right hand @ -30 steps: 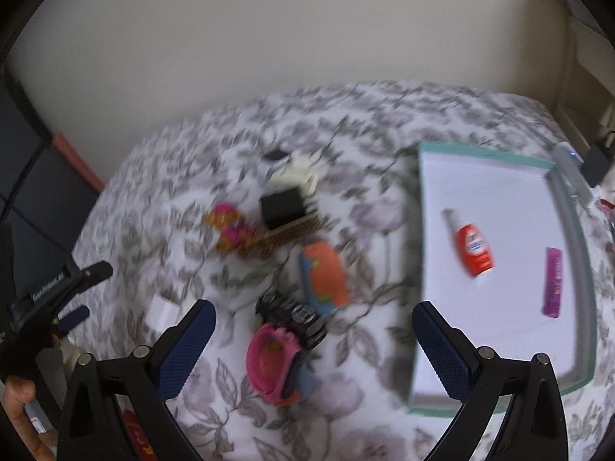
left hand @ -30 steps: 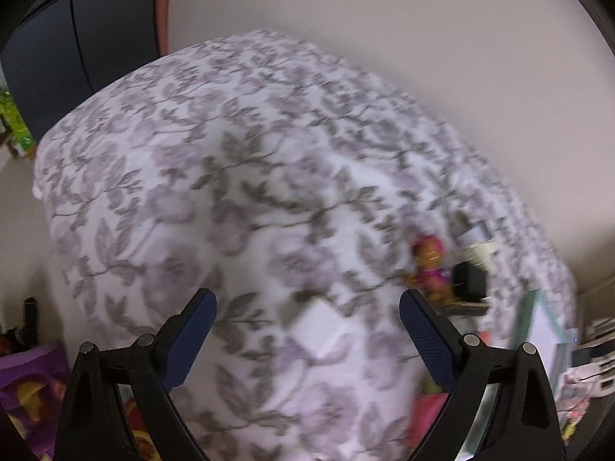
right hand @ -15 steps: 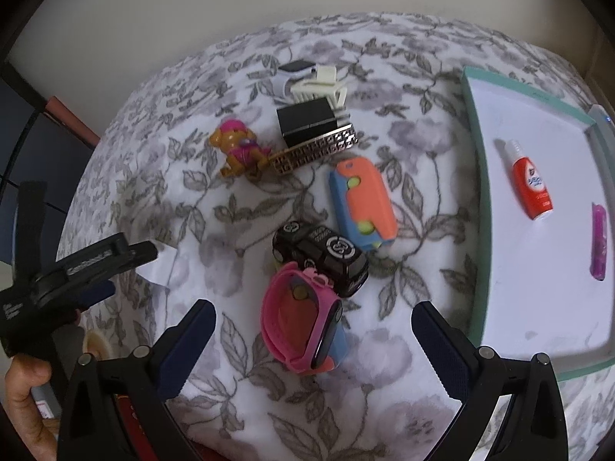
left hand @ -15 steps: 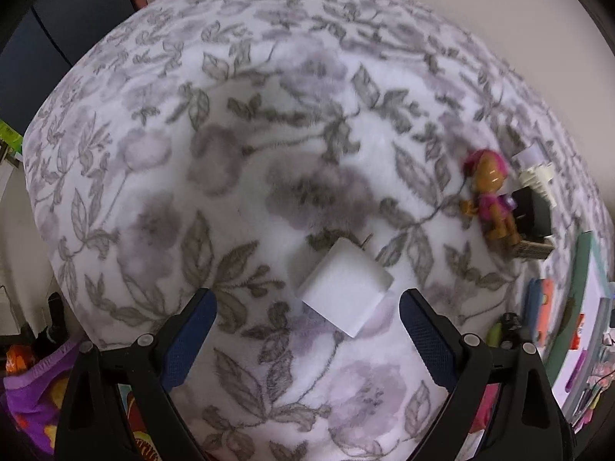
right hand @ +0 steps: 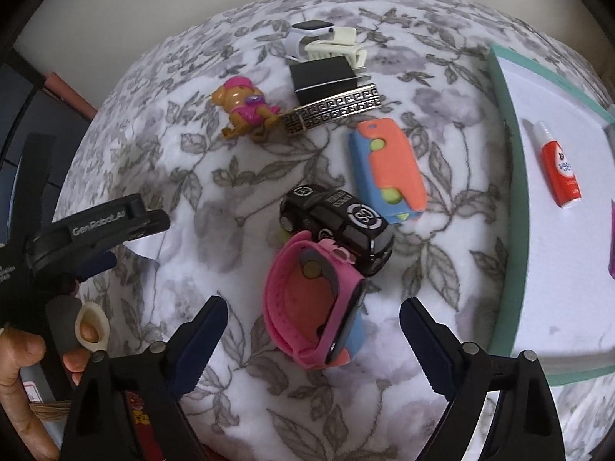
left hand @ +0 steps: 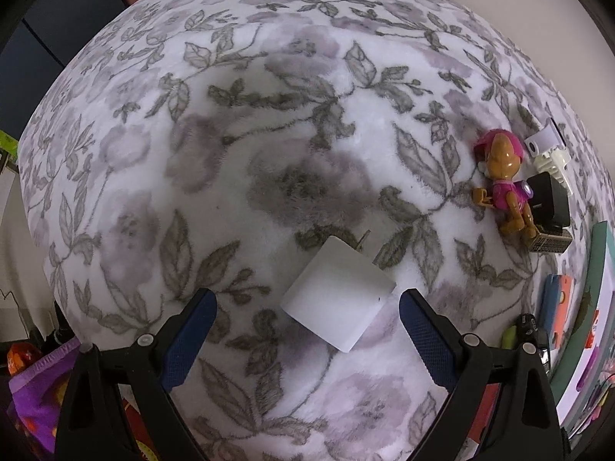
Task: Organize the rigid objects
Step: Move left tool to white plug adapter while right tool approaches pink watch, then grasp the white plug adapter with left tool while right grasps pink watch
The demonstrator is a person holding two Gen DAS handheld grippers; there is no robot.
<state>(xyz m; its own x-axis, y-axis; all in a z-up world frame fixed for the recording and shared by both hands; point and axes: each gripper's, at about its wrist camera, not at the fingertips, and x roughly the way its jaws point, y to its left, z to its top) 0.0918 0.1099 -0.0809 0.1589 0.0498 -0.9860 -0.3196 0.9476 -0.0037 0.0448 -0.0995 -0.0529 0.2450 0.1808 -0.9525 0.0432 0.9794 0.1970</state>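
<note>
Left tool (left hand: 307,330) hung spread over white block (left hand: 338,297) on the floral bed (left hand: 238,146), pads not touching it. Right tool (right hand: 313,330) had just been closing, spread, pink watch (right hand: 315,301) between its pads, untouched. Toy car (right hand: 338,223) touched watch; glue bottle (right hand: 559,165) lay in tray (right hand: 511,176).

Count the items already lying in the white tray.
2 fully shown: a red-and-white bottle near the middle of the tray, and a purple item cut off by the right edge of the picture. More may lie out of view beyond that edge.
</note>
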